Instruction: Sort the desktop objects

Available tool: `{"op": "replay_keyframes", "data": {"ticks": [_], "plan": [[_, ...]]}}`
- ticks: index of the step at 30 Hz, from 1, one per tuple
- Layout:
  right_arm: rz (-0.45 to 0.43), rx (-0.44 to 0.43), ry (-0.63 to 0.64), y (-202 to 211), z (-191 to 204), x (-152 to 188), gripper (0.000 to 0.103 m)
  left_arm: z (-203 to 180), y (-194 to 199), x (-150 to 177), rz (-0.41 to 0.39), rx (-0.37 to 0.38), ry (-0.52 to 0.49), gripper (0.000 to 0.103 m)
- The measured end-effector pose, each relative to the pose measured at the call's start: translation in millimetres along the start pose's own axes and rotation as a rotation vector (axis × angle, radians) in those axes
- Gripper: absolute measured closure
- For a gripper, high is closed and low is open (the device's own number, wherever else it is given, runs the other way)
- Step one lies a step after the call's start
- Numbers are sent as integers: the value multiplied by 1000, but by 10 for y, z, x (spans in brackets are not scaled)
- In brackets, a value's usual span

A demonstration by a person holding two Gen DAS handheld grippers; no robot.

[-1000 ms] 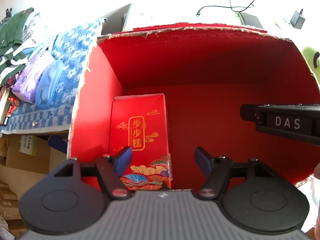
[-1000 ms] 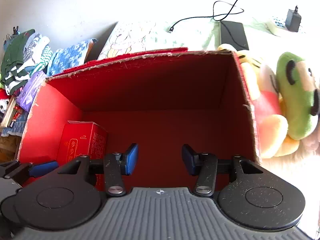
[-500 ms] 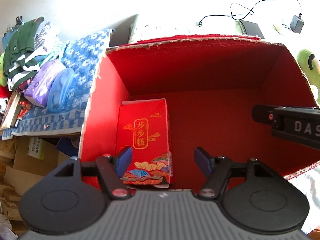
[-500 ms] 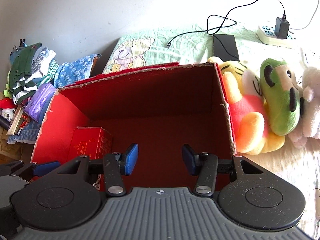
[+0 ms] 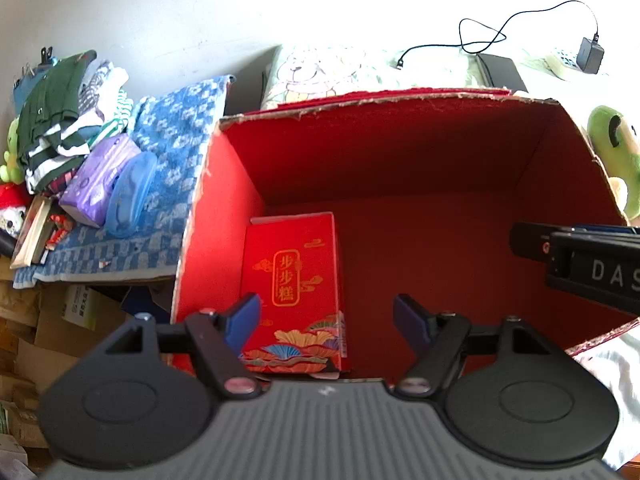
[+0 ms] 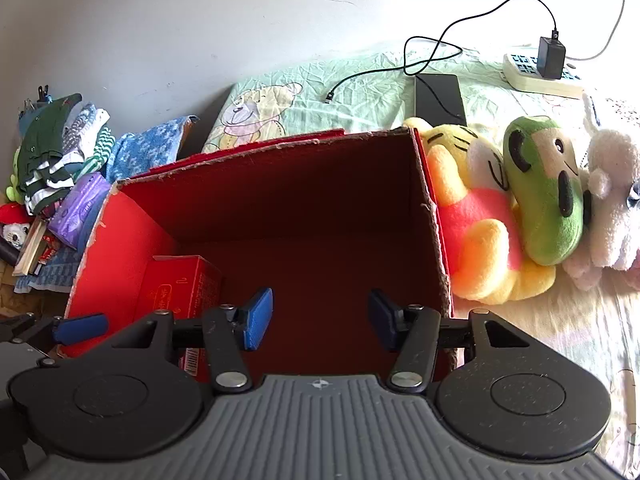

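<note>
Open red cardboard box (image 5: 224,216) viewed from above, red gift carton (image 5: 294,280) laid flat against its left wall, left hand-held gripper (image 5: 326,320) and right hand-held gripper (image 6: 320,320) held wide apart, nothing gripped, plush toys (image 6: 520,204) seen right of the box.

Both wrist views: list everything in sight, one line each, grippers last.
Big box: 1, red, open-topped, centre.
Gift box: 1, red with gold print, inside big box, left wall.
Plush toys: 3, yellow, green, white, right of big box.
Tissue pack: 1, purple, on blue cloth.
Clothes pile: 1, green and striped, far left.
Charger: 1, black, in power strip.
Left gripper: 1, open, empty.
Right gripper: 1, open, empty.
</note>
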State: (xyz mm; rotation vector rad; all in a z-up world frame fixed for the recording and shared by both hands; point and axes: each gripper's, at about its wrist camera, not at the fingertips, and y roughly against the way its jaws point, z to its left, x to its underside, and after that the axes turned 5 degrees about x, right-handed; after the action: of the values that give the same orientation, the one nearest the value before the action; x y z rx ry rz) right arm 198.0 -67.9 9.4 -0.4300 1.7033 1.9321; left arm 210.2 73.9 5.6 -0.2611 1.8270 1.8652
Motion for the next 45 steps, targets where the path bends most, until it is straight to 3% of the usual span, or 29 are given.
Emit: {"op": "replay_keyframes", "data": {"ticks": [30, 39, 45], "plan": [[-62, 4, -9, 134, 11, 89, 47, 107, -6, 67, 6, -30, 34, 27], [-128, -115, 28, 367, -51, 99, 47, 135, 269, 114, -58, -60, 74, 27], [-181, -211, 46, 606, -315, 143, 48, 120, 480, 257, -109, -35, 126, 31]]}}
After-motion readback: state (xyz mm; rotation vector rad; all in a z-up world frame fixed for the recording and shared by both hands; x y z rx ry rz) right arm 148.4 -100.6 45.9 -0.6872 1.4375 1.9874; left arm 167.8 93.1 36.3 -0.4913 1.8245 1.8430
